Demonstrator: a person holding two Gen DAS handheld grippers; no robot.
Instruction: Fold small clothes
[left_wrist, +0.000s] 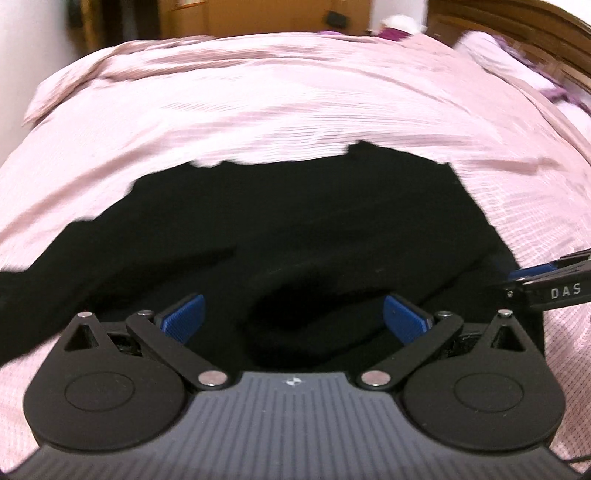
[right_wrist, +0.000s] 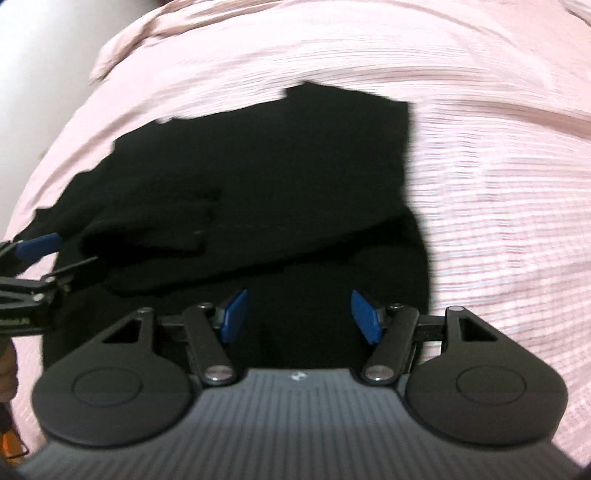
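1. A black garment (left_wrist: 295, 236) lies spread on a bed, over a pink striped bedspread (left_wrist: 258, 103); this garment is the landmark for everything below.
2. Part of its cloth is folded over itself on the left side, forming a thicker band across the middle. Both pictures are blurred.
3. The left gripper (left_wrist: 293, 317) hovers above the garment's near edge, blue pads (left_wrist: 184, 317) spread wide apart, gripping nothing.
4. The right gripper (right_wrist: 299, 314) hovers over the garment's near right part, blue pads (right_wrist: 364, 315) apart, nothing between them.
5. Beyond the garment's far right corner stand a wooden headboard (left_wrist: 517, 33) and a pillow (left_wrist: 491, 55).
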